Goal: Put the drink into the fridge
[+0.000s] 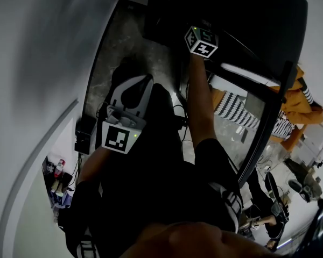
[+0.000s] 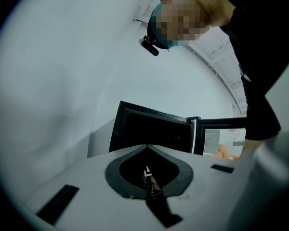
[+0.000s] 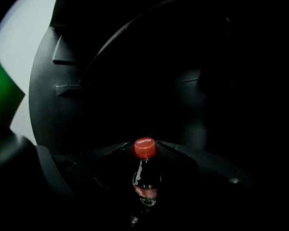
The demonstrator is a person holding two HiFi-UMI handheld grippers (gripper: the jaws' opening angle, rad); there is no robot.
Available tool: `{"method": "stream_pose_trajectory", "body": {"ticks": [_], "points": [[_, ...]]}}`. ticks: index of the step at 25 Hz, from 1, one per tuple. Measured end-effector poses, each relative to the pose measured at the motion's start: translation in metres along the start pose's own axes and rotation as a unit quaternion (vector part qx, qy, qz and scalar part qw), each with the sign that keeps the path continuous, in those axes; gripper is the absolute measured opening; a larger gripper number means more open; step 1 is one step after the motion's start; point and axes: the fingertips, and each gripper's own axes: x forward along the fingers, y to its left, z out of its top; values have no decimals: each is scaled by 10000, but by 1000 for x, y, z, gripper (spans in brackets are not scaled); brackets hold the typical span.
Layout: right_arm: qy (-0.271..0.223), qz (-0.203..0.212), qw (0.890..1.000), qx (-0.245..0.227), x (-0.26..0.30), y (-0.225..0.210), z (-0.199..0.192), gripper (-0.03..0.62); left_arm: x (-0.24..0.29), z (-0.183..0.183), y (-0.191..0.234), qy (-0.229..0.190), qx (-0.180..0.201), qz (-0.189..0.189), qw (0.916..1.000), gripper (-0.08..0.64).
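Note:
The drink is a dark cola bottle (image 3: 145, 179) with a red cap (image 3: 145, 147). It stands upright between the jaws of my right gripper (image 3: 145, 153), which is shut on it. Around it is only the black inside of the fridge (image 3: 183, 81). In the head view my right arm reaches into the dark open fridge (image 1: 231, 9); only the marker cube (image 1: 201, 41) shows, the jaws are hidden. My left gripper (image 1: 130, 93) hangs lower left of it, shut and empty. In its own view the left gripper (image 2: 147, 147) has its tips together and faces the open fridge (image 2: 154, 129).
The fridge door (image 1: 269, 112) stands open to the right, its glass showing a person in orange and stripes (image 1: 296, 104) beyond. A pale wall (image 1: 37, 63) runs along the left. A black box (image 1: 85, 135) and some bottles (image 1: 58, 168) sit low on the left.

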Motion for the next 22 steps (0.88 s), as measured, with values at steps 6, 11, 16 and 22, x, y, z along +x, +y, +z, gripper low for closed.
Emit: {"method": "stream_pose_trajectory", "body": {"ticks": [6,11,16,22], "points": [[28,-25,10000,30,8,-4,-5,124,3,-4,3,43,-62,-1,10000,5],[-7,0,10000,15,10,-3,-4,124,7,-3,3,51,-50,-22,10000,5],[-26,19,10000,-62,9,-3,-6,124,9,-3,4,63,-75,7,10000,5],[-30,-4,9999,-147,5,-2,-8,124,9,3,1,121,-106,23,9999,5]]}}
